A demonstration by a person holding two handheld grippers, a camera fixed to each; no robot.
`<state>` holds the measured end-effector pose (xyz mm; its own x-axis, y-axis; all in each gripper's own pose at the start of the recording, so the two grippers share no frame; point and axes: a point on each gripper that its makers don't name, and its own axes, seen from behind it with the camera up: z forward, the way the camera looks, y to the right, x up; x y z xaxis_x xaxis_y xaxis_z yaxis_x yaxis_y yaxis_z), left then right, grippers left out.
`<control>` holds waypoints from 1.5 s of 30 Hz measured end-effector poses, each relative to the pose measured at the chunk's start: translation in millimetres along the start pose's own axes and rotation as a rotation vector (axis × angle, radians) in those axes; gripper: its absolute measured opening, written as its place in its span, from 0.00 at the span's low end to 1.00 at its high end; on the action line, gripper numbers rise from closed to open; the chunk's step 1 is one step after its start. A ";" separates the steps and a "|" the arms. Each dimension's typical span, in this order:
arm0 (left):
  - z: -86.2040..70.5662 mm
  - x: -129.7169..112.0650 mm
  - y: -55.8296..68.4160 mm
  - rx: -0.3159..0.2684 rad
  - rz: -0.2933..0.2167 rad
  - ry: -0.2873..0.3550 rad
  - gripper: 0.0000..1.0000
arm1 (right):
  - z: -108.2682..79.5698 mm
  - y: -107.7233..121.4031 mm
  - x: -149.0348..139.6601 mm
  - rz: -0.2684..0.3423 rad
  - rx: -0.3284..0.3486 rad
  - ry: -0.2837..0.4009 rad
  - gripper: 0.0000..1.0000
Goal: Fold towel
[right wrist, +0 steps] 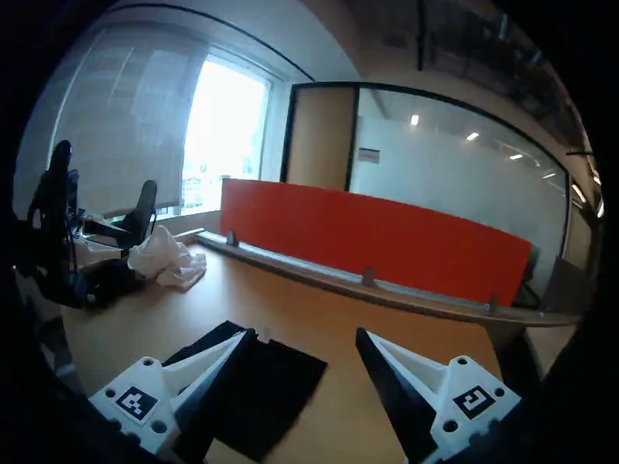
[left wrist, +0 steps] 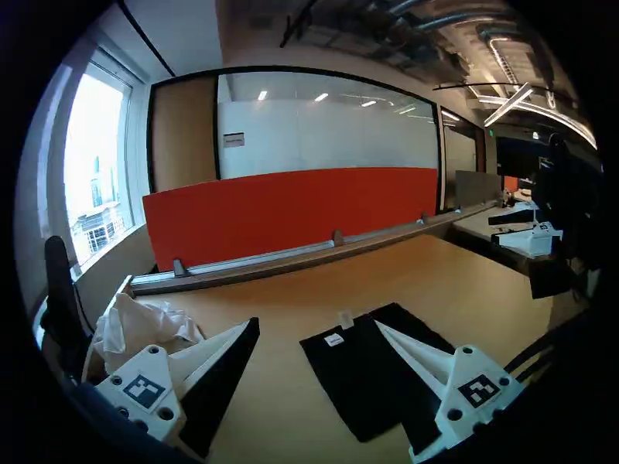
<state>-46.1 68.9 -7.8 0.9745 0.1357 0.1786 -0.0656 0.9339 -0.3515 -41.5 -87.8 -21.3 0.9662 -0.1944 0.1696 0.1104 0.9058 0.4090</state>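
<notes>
Black towel (left wrist: 348,379) flat on wooden desk (left wrist: 433,278), partly beneath one finger of left gripper (left wrist: 316,323); tongs spread, empty. Right gripper view: towel low at left, right gripper (right wrist: 304,334) spread above it, holding nothing. Judged best: lower both to near corners, pinch edge cleanly, lift evenly.
</notes>
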 end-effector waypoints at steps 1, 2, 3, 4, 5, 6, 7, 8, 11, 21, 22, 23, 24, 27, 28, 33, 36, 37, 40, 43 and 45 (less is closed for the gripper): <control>1.1 -3.3 2.6 -0.010 0.006 -0.008 0.99 | 0.4 -1.6 -3.3 -0.006 0.008 -0.008 1.00; 2.1 -6.6 5.2 -0.020 0.012 -0.016 0.99 | 0.9 -3.3 -6.5 -0.011 0.016 -0.016 1.00; 3.4 -10.9 8.1 -0.030 0.019 -0.026 0.99 | 1.6 -4.7 -10.7 -0.017 0.024 -0.025 1.00; 4.7 -15.1 10.5 -0.038 0.024 -0.035 0.99 | 2.4 -5.7 -14.8 -0.020 0.029 -0.033 1.00; 6.0 -19.3 13.0 -0.045 0.030 -0.044 0.99 | 3.2 -6.6 -18.8 -0.024 0.034 -0.041 1.00; 7.3 -24.0 15.9 -0.053 0.035 -0.053 0.99 | 4.0 -7.8 -23.5 -0.026 0.040 -0.050 1.00; 8.5 -28.2 18.5 -0.061 0.039 -0.061 0.99 | 4.6 -8.9 -27.6 -0.028 0.046 -0.059 1.00; 9.6 -32.3 21.2 -0.069 0.043 -0.068 0.99 | 5.1 -10.0 -31.8 -0.029 0.052 -0.067 1.00; 13.5 -45.9 28.2 -0.087 0.056 -0.091 0.99 | 6.8 -14.3 -45.8 -0.031 0.071 -0.095 1.00; 24.3 -99.2 45.0 -0.127 0.071 -0.191 0.99 | 14.4 -29.6 -97.9 -0.056 0.126 -0.190 1.00; 25.1 -104.2 46.2 -0.131 0.071 -0.199 0.99 | 15.3 -30.6 -102.7 -0.057 0.129 -0.198 1.00; 26.0 -109.2 47.4 -0.134 0.070 -0.208 0.99 | 16.3 -31.5 -107.4 -0.059 0.132 -0.206 1.00; 27.0 -114.8 48.7 -0.137 0.069 -0.217 0.99 | 17.3 -32.6 -113.0 -0.061 0.136 -0.215 1.00; 30.0 -130.1 52.3 -0.148 0.067 -0.245 0.99 | 20.2 -36.4 -128.6 -0.065 0.150 -0.245 1.00; 30.9 -134.9 53.4 -0.152 0.067 -0.253 0.99 | 21.3 -37.8 -133.4 -0.066 0.154 -0.253 1.00; 35.0 -160.2 58.5 -0.171 0.068 -0.300 0.99 | 27.8 -44.5 -158.3 -0.072 0.171 -0.295 1.00; 37.1 -175.4 61.5 -0.183 0.069 -0.329 0.99 | 30.8 -48.9 -172.9 -0.076 0.180 -0.321 1.00; 37.8 -179.7 62.3 -0.186 0.070 -0.336 0.99 | 31.4 -50.6 -177.4 -0.077 0.184 -0.329 1.00; 40.0 -192.5 64.9 -0.197 0.071 -0.361 0.99 | 33.0 -55.4 -191.3 -0.079 0.197 -0.354 1.00; 42.1 -204.2 67.5 -0.207 0.072 -0.384 0.99 | 33.9 -59.1 -204.9 -0.082 0.208 -0.378 1.00; 43.2 -211.8 68.9 -0.214 0.074 -0.400 0.99 | 33.9 -61.2 -214.1 -0.083 0.215 -0.396 1.00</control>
<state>-266.3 118.9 -30.2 0.8066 0.3559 0.4719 -0.0453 0.8333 -0.5510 -263.1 -114.4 -52.2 0.7880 -0.4299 0.4407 0.0927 0.7905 0.6054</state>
